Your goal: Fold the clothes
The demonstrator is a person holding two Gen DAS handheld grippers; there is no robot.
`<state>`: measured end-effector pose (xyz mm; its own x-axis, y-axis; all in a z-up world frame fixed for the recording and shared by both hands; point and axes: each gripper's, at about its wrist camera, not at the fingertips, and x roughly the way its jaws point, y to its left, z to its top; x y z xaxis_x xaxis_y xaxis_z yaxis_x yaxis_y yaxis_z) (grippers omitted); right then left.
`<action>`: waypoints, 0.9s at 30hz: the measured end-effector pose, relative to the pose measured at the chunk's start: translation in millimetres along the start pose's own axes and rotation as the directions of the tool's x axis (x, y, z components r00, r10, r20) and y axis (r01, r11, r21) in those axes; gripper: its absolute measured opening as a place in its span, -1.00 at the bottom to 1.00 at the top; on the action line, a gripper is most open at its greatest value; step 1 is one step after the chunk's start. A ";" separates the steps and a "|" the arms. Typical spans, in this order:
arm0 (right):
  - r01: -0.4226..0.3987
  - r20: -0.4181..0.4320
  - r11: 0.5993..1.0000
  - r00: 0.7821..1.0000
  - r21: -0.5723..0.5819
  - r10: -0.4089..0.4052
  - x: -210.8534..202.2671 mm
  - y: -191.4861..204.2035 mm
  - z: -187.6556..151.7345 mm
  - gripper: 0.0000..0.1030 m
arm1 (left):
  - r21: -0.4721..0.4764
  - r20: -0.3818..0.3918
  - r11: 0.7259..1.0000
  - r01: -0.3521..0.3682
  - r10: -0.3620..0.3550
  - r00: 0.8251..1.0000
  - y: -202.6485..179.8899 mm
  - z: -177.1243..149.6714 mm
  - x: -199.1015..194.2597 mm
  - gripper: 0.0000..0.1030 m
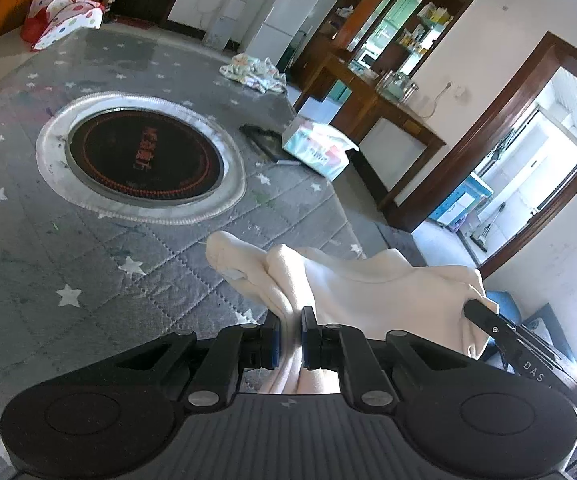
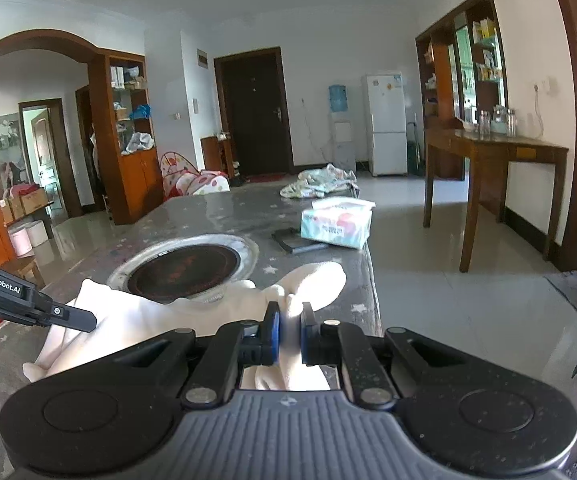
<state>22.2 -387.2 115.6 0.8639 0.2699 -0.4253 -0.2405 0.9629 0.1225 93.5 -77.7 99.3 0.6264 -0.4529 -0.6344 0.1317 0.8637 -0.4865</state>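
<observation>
A cream-white garment (image 1: pixel 368 284) is held up between both grippers over the near end of a grey star-patterned table (image 1: pixel 88 260). My left gripper (image 1: pixel 290 336) is shut on a bunched fold of the garment. My right gripper (image 2: pixel 288 334) is shut on another fold of the same garment (image 2: pixel 148 312). In the left wrist view the right gripper's finger (image 1: pixel 484 316) shows at the garment's right end. In the right wrist view the left gripper (image 2: pixel 84 320) shows at the garment's left side.
A round black induction hob (image 1: pixel 144 156) with a metal rim is set in the table. A tissue pack (image 1: pixel 320 148), a dark flat object (image 1: pixel 264 138) and a crumpled patterned cloth (image 1: pixel 256 72) lie further away. A wooden side table (image 2: pixel 492 168) stands to the right.
</observation>
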 end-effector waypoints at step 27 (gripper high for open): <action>0.078 -0.122 0.997 0.989 -0.016 -0.079 55.2 -18.0 -36.5 -0.41 | -0.030 -0.126 0.995 -0.092 0.088 0.988 40.3 -12.2 59.0 -0.63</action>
<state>58.1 -389.6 57.2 0.8197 0.1909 -0.5401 -0.1791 0.9810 0.0749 126.4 -72.3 35.0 0.5335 -0.3994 -0.7455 0.0497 0.8947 -0.4438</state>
